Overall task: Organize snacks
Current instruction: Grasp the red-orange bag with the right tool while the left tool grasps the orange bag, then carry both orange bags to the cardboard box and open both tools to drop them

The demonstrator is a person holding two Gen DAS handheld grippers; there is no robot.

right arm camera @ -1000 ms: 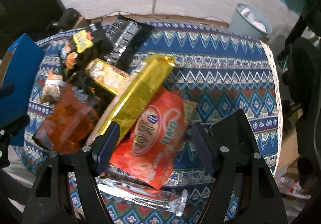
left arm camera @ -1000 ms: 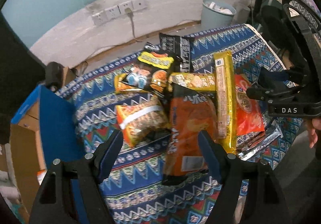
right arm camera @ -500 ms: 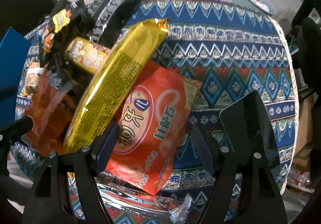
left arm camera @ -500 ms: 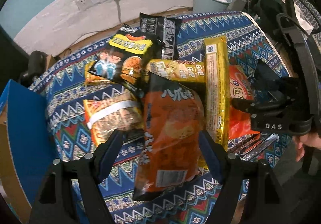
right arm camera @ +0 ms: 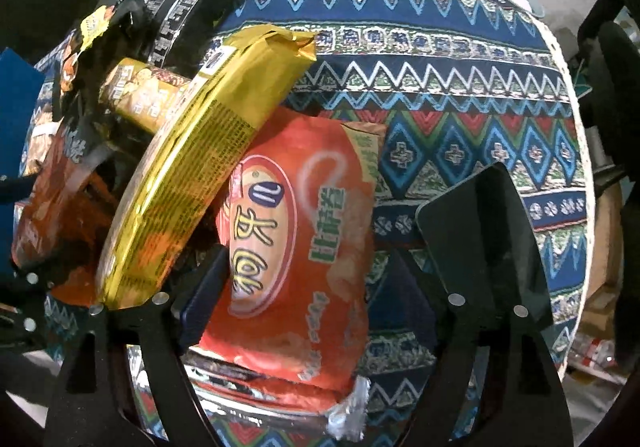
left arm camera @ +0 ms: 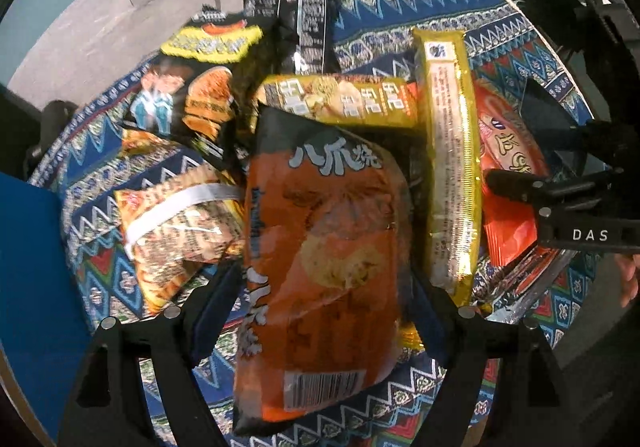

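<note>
Both grippers have dropped closer to the snack pile over the last second, and their jaws have just been widening. The left gripper [left arm camera: 324, 311] stands spread, unclenched, with the orange chip bag [left arm camera: 324, 243] lying between its fingers; the pads do not visibly press on it, so nothing is grasped yet. The right gripper [right arm camera: 308, 311] is likewise released, straddling the red snack bag [right arm camera: 296, 247], again without contact I can confirm.

Outward from the left gripper, a striped noodle pack [left arm camera: 180, 231] lies just left of the orange bag, and a long gold packet [left arm camera: 448, 163] lies to its right, partly over the red bag. At the far side sit a short gold box [left arm camera: 340, 103], a black cartoon bag [left arm camera: 192, 87] and a black sachet [left arm camera: 296, 31], all heaped on the patterned cloth [right arm camera: 440, 59]. A blue box [left arm camera: 36, 287] stands at the left edge.

The descent with widening jaws suggests two simultaneous picks are being lined up; sorting itself has not visibly begun.
</note>
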